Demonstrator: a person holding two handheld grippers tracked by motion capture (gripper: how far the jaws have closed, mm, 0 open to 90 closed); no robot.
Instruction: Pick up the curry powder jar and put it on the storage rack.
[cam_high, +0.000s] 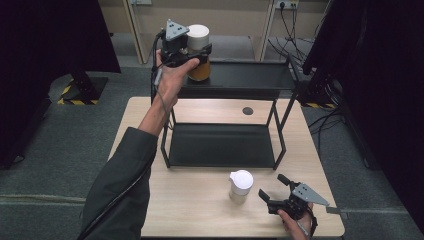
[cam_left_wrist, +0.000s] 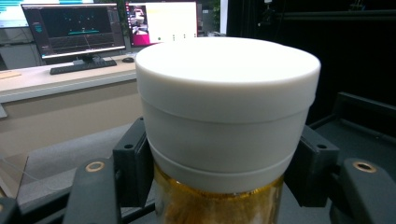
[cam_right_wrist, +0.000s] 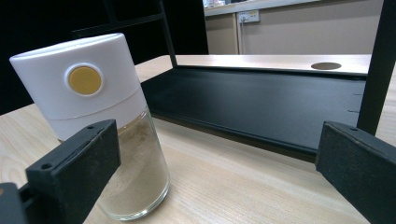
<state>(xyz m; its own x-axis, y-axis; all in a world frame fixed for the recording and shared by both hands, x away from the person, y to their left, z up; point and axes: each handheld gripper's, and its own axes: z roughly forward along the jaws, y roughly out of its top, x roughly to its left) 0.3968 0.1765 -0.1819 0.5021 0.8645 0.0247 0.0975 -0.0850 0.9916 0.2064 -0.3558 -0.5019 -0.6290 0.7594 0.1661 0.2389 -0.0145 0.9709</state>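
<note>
Table (cam_high: 200, 210) of light wood is sitting in the middle of the room, and a black rack (cam_high: 227, 145) with two shelves is standing on it. The left gripper (cam_high: 196, 54) is up high by the left end of the top shelf. Its jaws are pinching a jar (cam_high: 199, 52) with a white lid and yellow-brown stuff inside, one black pad on each side just under the lid. The right gripper (cam_high: 272, 186) is resting low near the front edge of the table with its jaws spread wide and nothing between them. A small glass shaker (cam_high: 240, 185) with a white cap is standing just beside it.
</note>
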